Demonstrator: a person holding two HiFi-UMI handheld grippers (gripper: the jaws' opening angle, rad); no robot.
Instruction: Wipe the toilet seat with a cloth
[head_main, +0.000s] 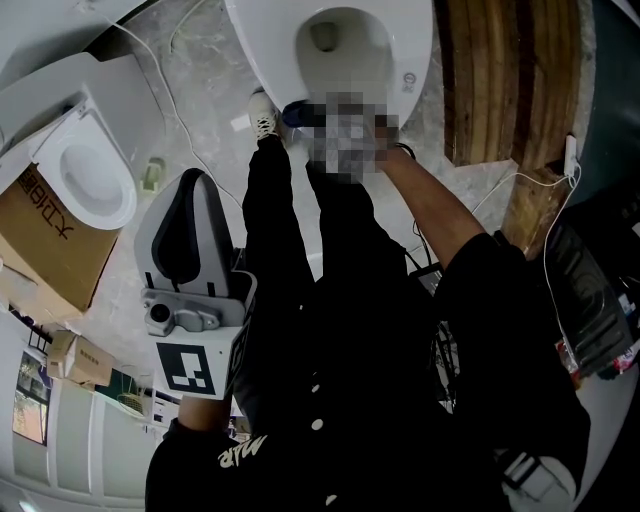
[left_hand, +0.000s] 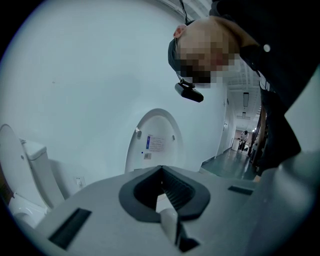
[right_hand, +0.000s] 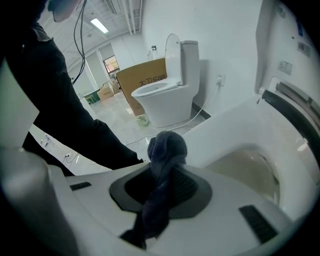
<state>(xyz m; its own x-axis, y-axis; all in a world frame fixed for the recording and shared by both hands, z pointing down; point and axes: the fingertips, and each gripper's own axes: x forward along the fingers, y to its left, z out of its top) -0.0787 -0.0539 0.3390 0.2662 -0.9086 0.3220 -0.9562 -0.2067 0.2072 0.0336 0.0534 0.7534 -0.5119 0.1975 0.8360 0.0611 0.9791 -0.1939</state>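
Jaws on my right gripper (right_hand: 162, 172) are clamped together on a dark blue cloth (right_hand: 166, 145). A bunched head of it stands out past the tips and a twisted tail runs back toward the camera. That bunch is the working end, so the grip leaves a soft pad out front to rub with.

At the right of the right gripper view lies the toilet (right_hand: 240, 130), its broad white ring curving round the bowl. I cannot tell whether that ring is the seat itself or the bare rim. The cloth is close over its near edge, but I cannot tell whether it touches. In the head view the cloth (head_main: 297, 112) shows as a blue scrap at the ring's lower edge, top centre. The right gripper itself is not visible there.

My left gripper (left_hand: 162, 182) has its jaws closed with nothing between them, pointing up at a white wall (left_hand: 90, 90). The head view places it at lower left (head_main: 185, 245), well apart from the toilet, likely parked out of the way.

I judge the wipe is about to start or just under way.
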